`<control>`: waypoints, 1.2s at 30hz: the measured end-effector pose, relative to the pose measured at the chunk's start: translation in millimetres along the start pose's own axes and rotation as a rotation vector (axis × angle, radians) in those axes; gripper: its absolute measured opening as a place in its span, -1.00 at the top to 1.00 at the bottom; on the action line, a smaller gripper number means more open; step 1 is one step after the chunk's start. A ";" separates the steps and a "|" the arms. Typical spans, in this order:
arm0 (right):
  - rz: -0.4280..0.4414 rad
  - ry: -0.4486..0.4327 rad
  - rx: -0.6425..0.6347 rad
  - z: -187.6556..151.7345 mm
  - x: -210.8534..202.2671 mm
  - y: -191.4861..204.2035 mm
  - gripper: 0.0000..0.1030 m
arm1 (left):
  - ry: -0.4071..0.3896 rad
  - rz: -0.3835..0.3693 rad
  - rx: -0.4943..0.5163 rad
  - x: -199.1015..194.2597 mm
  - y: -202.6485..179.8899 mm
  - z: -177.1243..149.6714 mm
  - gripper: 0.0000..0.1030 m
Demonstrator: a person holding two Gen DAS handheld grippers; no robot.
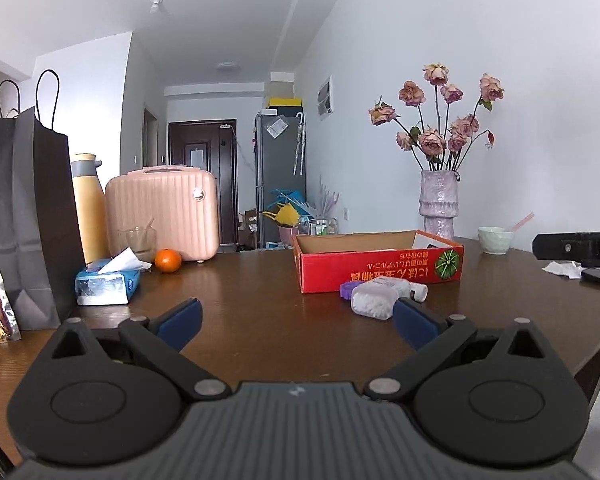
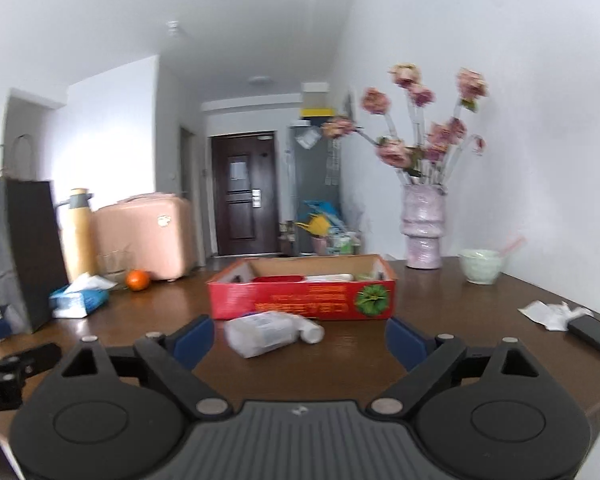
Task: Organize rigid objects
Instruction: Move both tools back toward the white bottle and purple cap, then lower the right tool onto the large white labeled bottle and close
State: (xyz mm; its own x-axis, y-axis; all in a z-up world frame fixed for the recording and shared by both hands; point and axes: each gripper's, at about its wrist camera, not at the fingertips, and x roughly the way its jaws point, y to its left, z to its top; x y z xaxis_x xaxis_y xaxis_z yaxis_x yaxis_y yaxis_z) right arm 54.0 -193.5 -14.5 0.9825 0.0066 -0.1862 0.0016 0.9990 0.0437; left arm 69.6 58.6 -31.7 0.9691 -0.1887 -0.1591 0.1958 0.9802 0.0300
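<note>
A red cardboard box point(image 1: 380, 270) stands open on the brown table point(image 1: 252, 292); it also shows in the right wrist view point(image 2: 300, 300) with some items inside. A white plastic bottle point(image 1: 380, 298) lies on its side in front of the box, next to a purple piece point(image 1: 346, 290). In the right wrist view the bottle point(image 2: 272, 332) lies just beyond the fingers. My left gripper point(image 1: 298, 324) is open and empty, left of the bottle. My right gripper point(image 2: 300, 338) is open and empty, with the bottle ahead between the jaws.
At the left stand a black paper bag point(image 1: 24, 220), a yellow flask point(image 1: 88, 208), a pink case point(image 1: 164, 212), a tissue pack point(image 1: 108, 282) and an orange point(image 1: 168, 260). A vase of flowers point(image 1: 440, 204), a small bowl point(image 1: 495, 240) and a phone point(image 2: 596, 336) are at the right.
</note>
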 end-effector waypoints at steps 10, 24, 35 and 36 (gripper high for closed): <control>-0.015 0.078 0.038 -23.0 19.7 -9.1 -0.78 | 0.100 -0.035 -0.026 34.0 -2.4 -5.6 -1.00; 0.131 0.311 0.159 -22.0 124.9 -40.0 -0.09 | 0.325 -0.172 -0.074 161.6 -15.0 14.4 -1.00; 0.237 0.381 0.259 16.3 264.3 -59.4 0.13 | 0.511 -0.335 -0.243 286.5 -14.4 29.4 -0.66; 0.254 0.378 0.269 18.1 274.5 -59.3 0.17 | 0.520 -0.352 -0.267 293.1 -12.7 28.6 -0.53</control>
State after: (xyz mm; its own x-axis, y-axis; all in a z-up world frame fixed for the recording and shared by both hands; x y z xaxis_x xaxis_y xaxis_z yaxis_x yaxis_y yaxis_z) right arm 327.0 -251.7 -50.5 0.8225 0.3120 -0.4754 -0.1318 0.9179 0.3744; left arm 355.5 -10.8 -50.5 0.6431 -0.5113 -0.5700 0.3778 0.8594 -0.3446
